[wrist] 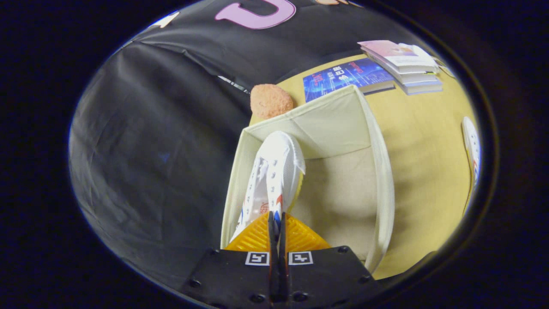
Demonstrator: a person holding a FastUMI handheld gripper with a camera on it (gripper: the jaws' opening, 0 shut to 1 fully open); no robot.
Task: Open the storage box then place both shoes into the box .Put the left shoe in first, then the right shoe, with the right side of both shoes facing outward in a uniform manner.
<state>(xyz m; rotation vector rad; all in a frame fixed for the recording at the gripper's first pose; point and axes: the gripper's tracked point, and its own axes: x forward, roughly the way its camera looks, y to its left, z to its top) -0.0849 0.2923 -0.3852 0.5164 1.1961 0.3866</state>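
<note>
A cream fabric storage box point(383, 180) stands open on the yellow table, directly ahead of and below my fingers. A white shoe point(276, 171) with red and blue marks hangs toe-forward over the box's left side, close to its left wall. My gripper point(276, 223) is shut on the shoe's heel edge, the two fingers pressed nearly together on it. A second white shoe point(472, 146) lies on the table to the right of the box, partly visible.
An orange fuzzy ball point(270, 101) sits just beyond the box's far left corner. A blue book point(347, 77) lies behind the box, with a stack of books point(405, 64) to its right. The yellow table point(424, 141) extends right of the box.
</note>
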